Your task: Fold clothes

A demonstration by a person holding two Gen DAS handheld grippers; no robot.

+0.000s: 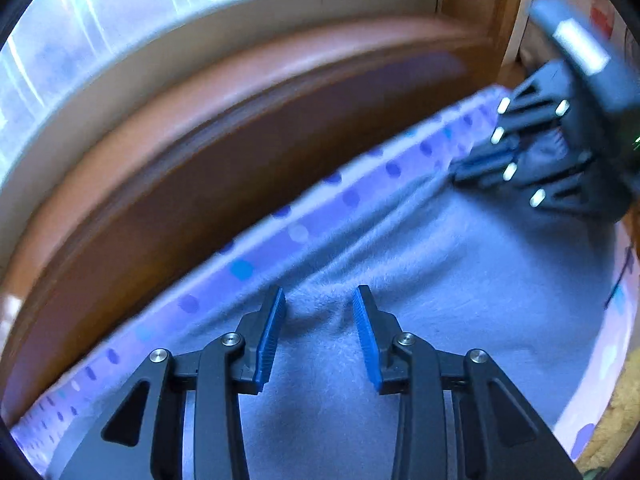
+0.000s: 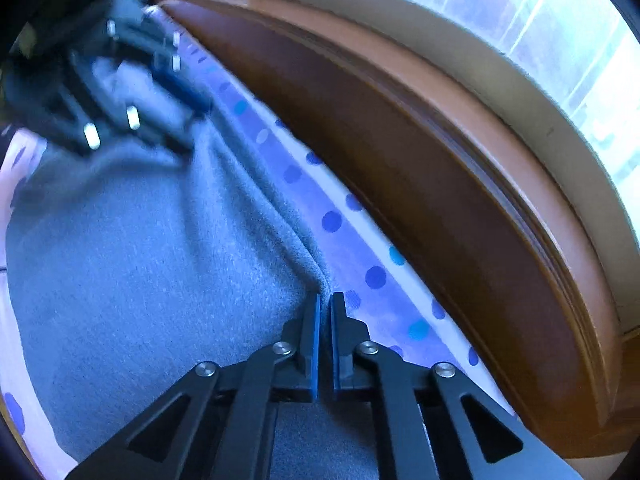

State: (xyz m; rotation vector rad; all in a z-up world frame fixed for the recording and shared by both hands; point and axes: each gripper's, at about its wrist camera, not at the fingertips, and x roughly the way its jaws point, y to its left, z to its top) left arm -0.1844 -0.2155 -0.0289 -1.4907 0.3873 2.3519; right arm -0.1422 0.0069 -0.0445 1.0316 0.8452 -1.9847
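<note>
both wrist views sit low and close over the grey cloth [image 1: 440, 280], facing the wooden sill [image 1: 240, 128] from opposite ends, sharing cloth [image 2: 140, 260], sill [image 2: 420, 160] and each other's gripper.

right gripper [image 1: 532, 152] — motion-blurred | left gripper [image 2: 132, 84] — blurred | grey garment [image 2: 140, 260] — cut off below

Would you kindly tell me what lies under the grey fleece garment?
A polka-dot sheet shows beyond the grey fleece garment along its edges; how far it runs underneath is covered.
</note>
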